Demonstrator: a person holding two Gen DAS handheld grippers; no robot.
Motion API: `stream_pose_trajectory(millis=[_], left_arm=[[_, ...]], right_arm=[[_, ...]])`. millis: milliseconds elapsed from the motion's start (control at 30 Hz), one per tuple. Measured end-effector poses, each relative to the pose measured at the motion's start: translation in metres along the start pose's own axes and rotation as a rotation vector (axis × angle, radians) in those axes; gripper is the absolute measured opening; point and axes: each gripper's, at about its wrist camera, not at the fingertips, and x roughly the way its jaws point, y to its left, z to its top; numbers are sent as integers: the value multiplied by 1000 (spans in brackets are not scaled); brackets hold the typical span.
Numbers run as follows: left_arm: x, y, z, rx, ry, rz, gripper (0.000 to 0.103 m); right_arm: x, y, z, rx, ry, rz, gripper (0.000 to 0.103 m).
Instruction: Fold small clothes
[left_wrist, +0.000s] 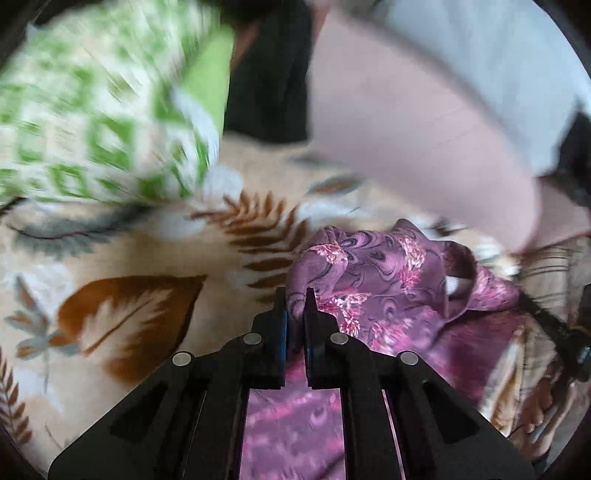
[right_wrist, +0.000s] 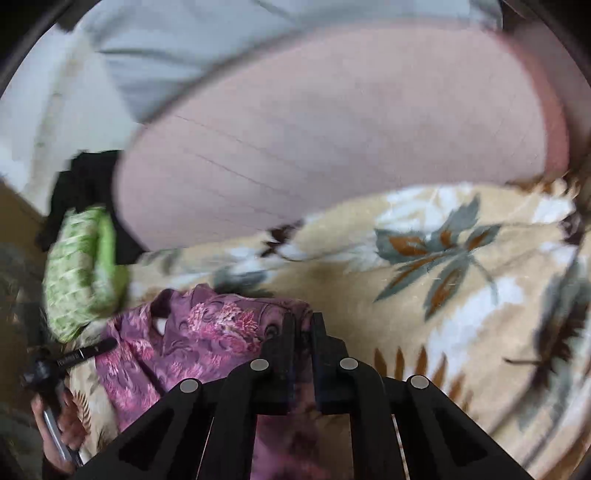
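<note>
Left gripper (left_wrist: 295, 295) and right gripper (right_wrist: 303, 320) each clenched on an edge of the purple floral garment (left_wrist: 388, 280), bunched between them over the leaf-print blanket (left_wrist: 129, 314); green checked pillow (left_wrist: 92, 110) beyond.

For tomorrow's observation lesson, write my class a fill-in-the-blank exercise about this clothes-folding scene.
1. Both grippers are shut on the ____ floral garment.
2. The garment lies on a beige blanket printed with ____.
3. The checked pillow is white and ____.
4. The left gripper holds fabric between its ____ fingers.

Answers: purple; leaves; green; two
</note>
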Motion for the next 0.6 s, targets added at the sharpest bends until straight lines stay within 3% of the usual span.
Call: stream_pose_trajectory(millis=[100, 167, 200, 300, 367, 433, 467, 500, 567, 600], left_arm=[[-72, -1, -56, 67, -134, -26, 6], [-97, -4, -99, 101, -168, -33, 6], [-113, -2, -136, 113, -174, -50, 6], [-95, 9, -211, 83, -71, -49, 8], [-76, 17, -256, 56, 18, -6, 11], [-43, 21, -306, 63, 170, 66, 11], [-34, 21, -320, 66, 215, 95, 11], [-33, 19, -330, 70, 230, 116, 11], [-44, 8, -331, 119, 170, 149, 11], [-53, 3, -331, 140, 141, 165, 17]], right_arm=[[-64, 9, -37, -32, -95, 20, 7], [-104, 4, -78, 5, -129, 71, 7], [-117, 5, -99, 23, -137, 80, 7], [-154, -11, -179, 107, -147, 86, 7], [-157, -24, -230, 154, -129, -38, 7], [-139, -25, -260, 132, -31, -168, 7], [-133, -28, -266, 133, 8, -184, 7], [-135, -32, -269, 162, 13, -183, 7], [-152, -38, -275, 199, -45, -128, 7], [-163, -42, -279, 213, -87, -105, 7]])
